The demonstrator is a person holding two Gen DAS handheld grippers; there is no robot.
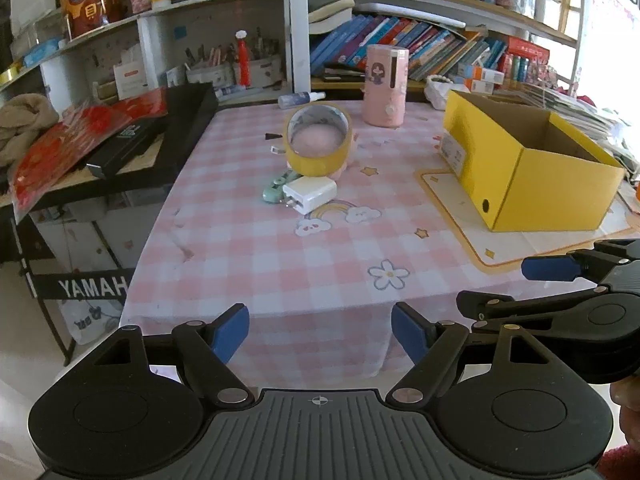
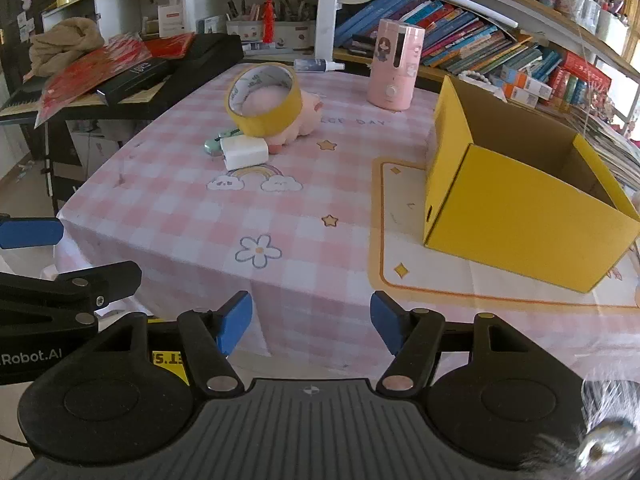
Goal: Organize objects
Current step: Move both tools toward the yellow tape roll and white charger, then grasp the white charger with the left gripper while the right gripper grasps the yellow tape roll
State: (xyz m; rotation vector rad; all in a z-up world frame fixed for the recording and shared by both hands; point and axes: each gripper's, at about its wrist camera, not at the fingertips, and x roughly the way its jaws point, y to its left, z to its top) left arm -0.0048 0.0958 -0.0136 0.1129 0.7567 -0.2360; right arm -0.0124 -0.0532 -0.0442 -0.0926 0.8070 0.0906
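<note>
hovering: left gripper (image 1: 320,332) released, empty
right gripper (image 2: 311,322): released, empty
tape roll (image 2: 264,100): on pink toy (image 2: 296,126)
box (image 2: 520,200): open, on mat (image 2: 404,240)

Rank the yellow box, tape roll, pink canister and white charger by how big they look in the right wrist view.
1. Yellow box, by far the largest.
2. Tape roll.
3. Pink canister; close to the tape roll, and it stands farther back, so that order is unsure.
4. White charger, smallest.
</note>
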